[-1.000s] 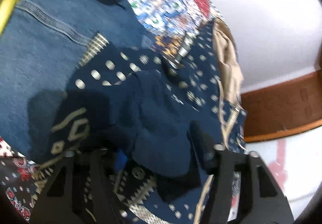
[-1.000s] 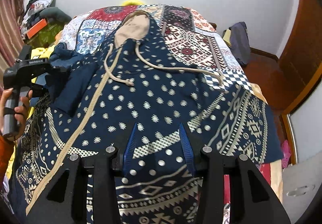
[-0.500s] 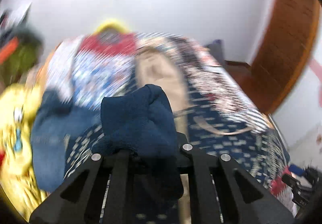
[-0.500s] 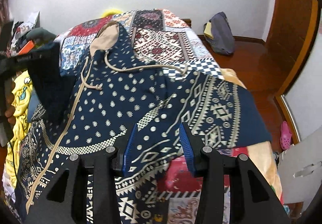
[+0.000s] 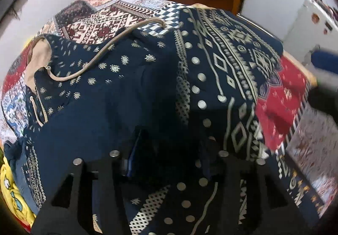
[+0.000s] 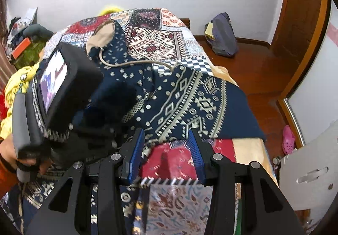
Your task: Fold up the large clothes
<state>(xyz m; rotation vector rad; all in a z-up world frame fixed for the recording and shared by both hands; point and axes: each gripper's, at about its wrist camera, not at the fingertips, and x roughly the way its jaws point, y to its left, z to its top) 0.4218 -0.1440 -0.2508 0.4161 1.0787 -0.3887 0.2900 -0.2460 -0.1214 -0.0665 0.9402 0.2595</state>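
Observation:
A navy patterned hoodie (image 5: 221, 61) with a tan hood lining (image 5: 36, 59) and a tan drawstring (image 5: 105, 53) lies spread on the bed; it also shows in the right wrist view (image 6: 190, 104). My left gripper (image 5: 169, 150) is shut on the hoodie's dark sleeve fabric (image 5: 118, 112), folded across the body. In the right wrist view the left gripper's body (image 6: 59, 95) sits over the hoodie's middle. My right gripper (image 6: 166, 150) is open and empty above the hoodie's near hem and the bedspread.
A patchwork bedspread (image 6: 156, 40) covers the bed. Yellow clothes (image 6: 19, 80) lie at the left edge. A dark bag (image 6: 224, 34) sits on the wooden floor by the wall. A pink shoe (image 6: 288, 140) lies on the right. A wooden door (image 6: 302, 23) stands beyond.
My left gripper carried the dark sleeve from the left side across onto the hoodie's body. My right gripper drew back toward the near hem, staying open.

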